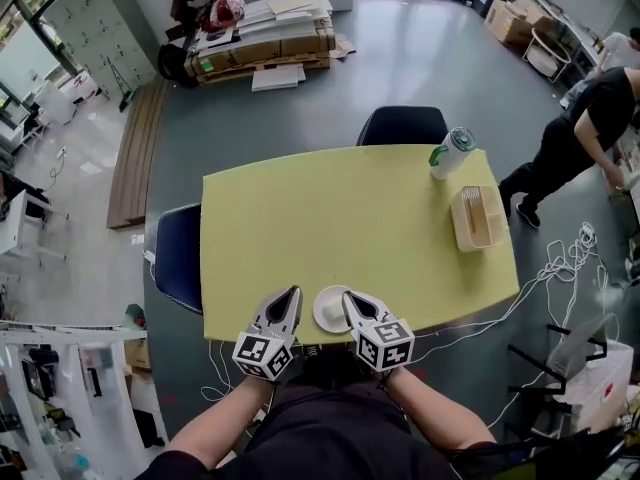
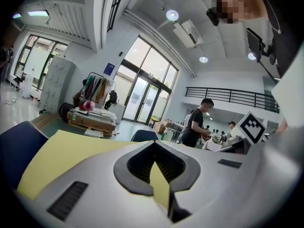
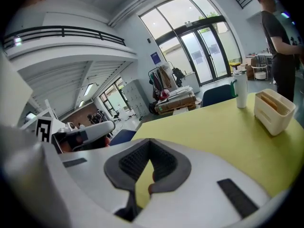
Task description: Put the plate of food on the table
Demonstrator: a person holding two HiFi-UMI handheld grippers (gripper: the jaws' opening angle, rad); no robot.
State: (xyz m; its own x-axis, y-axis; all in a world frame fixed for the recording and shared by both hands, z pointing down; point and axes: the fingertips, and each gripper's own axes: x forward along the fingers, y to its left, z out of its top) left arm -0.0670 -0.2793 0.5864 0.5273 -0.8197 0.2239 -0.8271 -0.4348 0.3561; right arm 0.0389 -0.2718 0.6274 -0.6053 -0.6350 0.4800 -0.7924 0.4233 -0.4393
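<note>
A small white plate (image 1: pixel 330 309) lies on the yellow table (image 1: pixel 350 228), right at its near edge. I cannot make out the food on it in the head view. My left gripper (image 1: pixel 294 292) is just left of the plate and my right gripper (image 1: pixel 350 297) is at its right rim; both are shut and hold nothing. In the left gripper view the left gripper (image 2: pixel 154 144) has its jaws closed, with only yellow tabletop showing through the slit. In the right gripper view the right gripper (image 3: pixel 149 141) is also closed, with a small reddish bit (image 3: pixel 151 188) showing through the slit.
A white tumbler with a green lid (image 1: pixel 452 152) and a beige holder (image 1: pixel 476 218) stand at the table's far right. Dark chairs sit at the far side (image 1: pixel 403 125) and left side (image 1: pixel 180 258). A person in black (image 1: pixel 580 138) bends at the right; cables (image 1: pixel 565 258) lie on the floor.
</note>
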